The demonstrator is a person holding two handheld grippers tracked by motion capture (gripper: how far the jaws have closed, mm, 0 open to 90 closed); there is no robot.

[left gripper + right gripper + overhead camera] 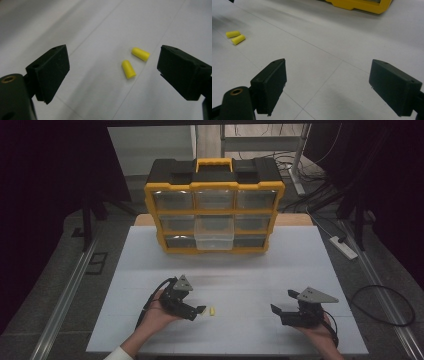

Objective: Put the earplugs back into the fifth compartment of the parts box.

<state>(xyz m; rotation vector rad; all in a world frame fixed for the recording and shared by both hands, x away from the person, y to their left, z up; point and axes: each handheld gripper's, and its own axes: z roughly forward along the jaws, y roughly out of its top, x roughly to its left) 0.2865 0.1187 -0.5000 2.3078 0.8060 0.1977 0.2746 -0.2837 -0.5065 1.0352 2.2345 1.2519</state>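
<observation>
A yellow-and-black plastic organiser cabinet (215,205) with clear drawers stands upright at the far end of the white table (150,270), and one clear plastic drawer (214,233) in its middle column juts forward; what the drawers hold cannot be made out through the glare. On the near part of the table lie two small yellow foam earplugs (212,311), which in the high view merge into one pale speck. The left gripper view separates them: the nearer earplug (128,69) and the farther earplug (140,53) lie close together, angled apart, whether touching is unclear. The black left gripper (199,311), held in a hand (160,312), has its jaws spread wide just beside the earplugs, gripping nothing. The black right gripper (281,304), in the other hand (315,330), sits well apart to the right, jaws likewise wide and empty. In the right gripper view the cabinet's yellow base (362,5) is cut off at the top edge.
</observation>
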